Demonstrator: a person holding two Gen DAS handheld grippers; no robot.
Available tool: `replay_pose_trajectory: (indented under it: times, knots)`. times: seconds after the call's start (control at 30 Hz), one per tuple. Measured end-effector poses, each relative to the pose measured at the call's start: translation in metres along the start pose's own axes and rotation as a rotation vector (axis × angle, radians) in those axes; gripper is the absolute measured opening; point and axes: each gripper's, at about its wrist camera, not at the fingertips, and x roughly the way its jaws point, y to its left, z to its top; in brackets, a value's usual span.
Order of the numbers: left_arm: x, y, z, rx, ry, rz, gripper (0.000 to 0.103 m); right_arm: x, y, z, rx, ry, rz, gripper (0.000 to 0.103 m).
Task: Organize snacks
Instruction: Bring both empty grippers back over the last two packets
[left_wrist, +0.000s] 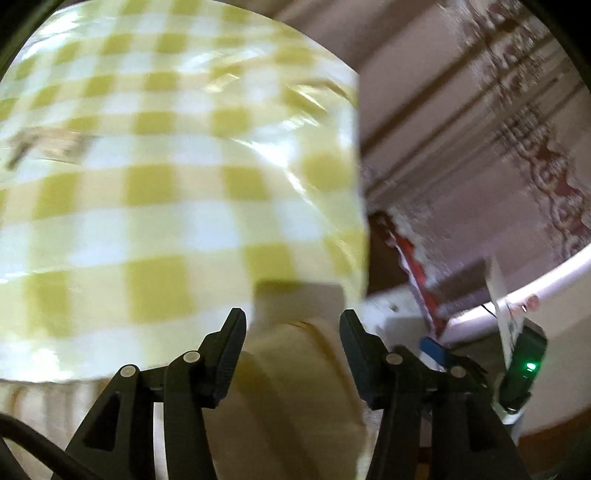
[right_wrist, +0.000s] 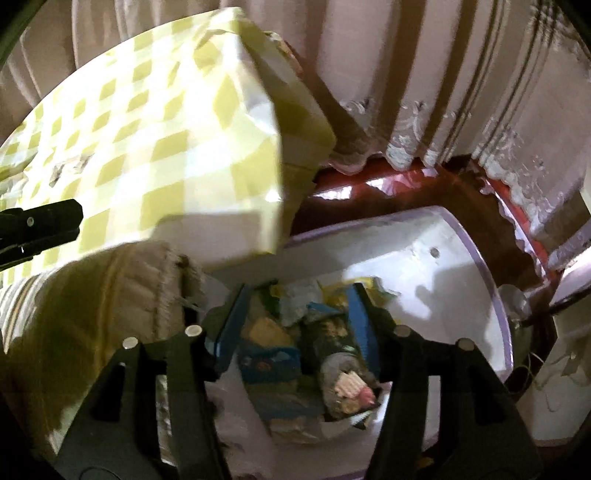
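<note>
In the right wrist view my right gripper (right_wrist: 295, 291) is open, with blue pads, above a heap of snack packets (right_wrist: 295, 354) that lies in a white bag on a white surface (right_wrist: 461, 288). A dark wafer packet (right_wrist: 343, 373) lies between the fingers, not gripped. In the left wrist view my left gripper (left_wrist: 291, 321) is open and empty at the edge of the table with the yellow checked cloth (left_wrist: 166, 166). A left finger (right_wrist: 40, 221) shows at the left edge of the right wrist view.
A beige padded cushion (right_wrist: 110, 295) lies below the table edge. Patterned curtains (right_wrist: 443, 92) hang behind. A dark red floor (right_wrist: 369, 199) shows between table and white surface. A black device with a green light (left_wrist: 526, 369) sits at the right.
</note>
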Motion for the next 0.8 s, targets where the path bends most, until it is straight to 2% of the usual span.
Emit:
replay_pose_trajectory:
  times: [0.4,0.57,0.67,0.8]
  knots:
    - [-0.064,0.127,0.027,-0.171,-0.16,0.167,0.055,0.004,0.099,0.043,-0.092,-0.052,0.099,0.071]
    - [-0.09,0.178,0.047,-0.213,-0.236,0.247,0.064,0.014,0.148,0.06,-0.156,-0.053,0.137,0.071]
    - [-0.097,0.209,0.061,-0.216,-0.251,0.304,0.07,0.021,0.178,0.071,-0.215,-0.05,0.148,0.072]
    - [-0.093,0.239,0.08,-0.166,-0.223,0.376,0.075,0.032,0.215,0.085,-0.283,-0.047,0.187,0.073]
